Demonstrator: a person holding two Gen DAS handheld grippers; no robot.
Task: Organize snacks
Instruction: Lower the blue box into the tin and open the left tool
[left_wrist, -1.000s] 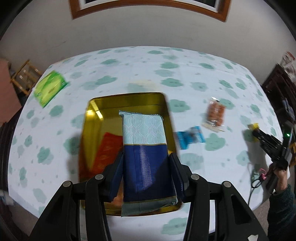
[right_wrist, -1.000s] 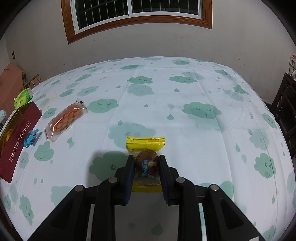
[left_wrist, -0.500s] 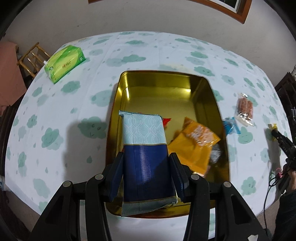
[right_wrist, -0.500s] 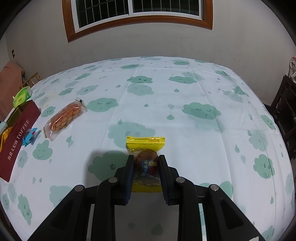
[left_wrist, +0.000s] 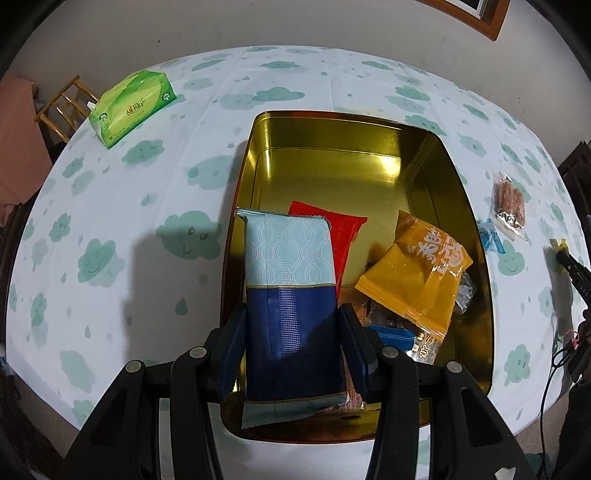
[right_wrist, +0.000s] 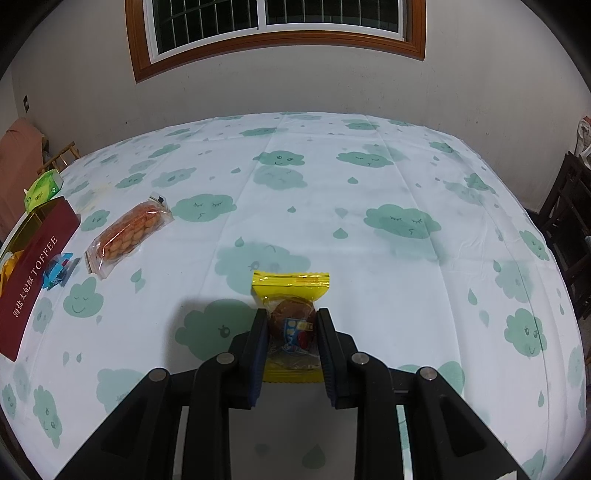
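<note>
Over the open gold metal tin (left_wrist: 436, 155) on the cloud-printed tablecloth (left_wrist: 110, 229), our left gripper (left_wrist: 291, 347) clamps a tall blue and pale-blue foil snack pouch (left_wrist: 290, 280) between its fingers, the pouch hanging above the tin's left side. Inside the tin lie a red packet (left_wrist: 338, 229), an orange bag (left_wrist: 419, 273) and smaller wrappers beneath it. Our right gripper (right_wrist: 290, 345) pinches a yellow-edged clear wrapper holding a round brown cake (right_wrist: 291, 321), low over the tablecloth and well apart from the tin.

To do this step well, we judge the pouch should go down flat along the bare left wall, beside the red packet, before the fingers part (dropping it from height could tip it onto the orange bag). Still outside the tin are a clear pack of orange biscuits (right_wrist: 129, 232) and a small blue sweet (right_wrist: 57, 269).

The pouch hides the tin floor below it, the small wrappers under the orange bag are hard to identify, and we cannot tell whether the cake wrapper touches the cloth.
</note>
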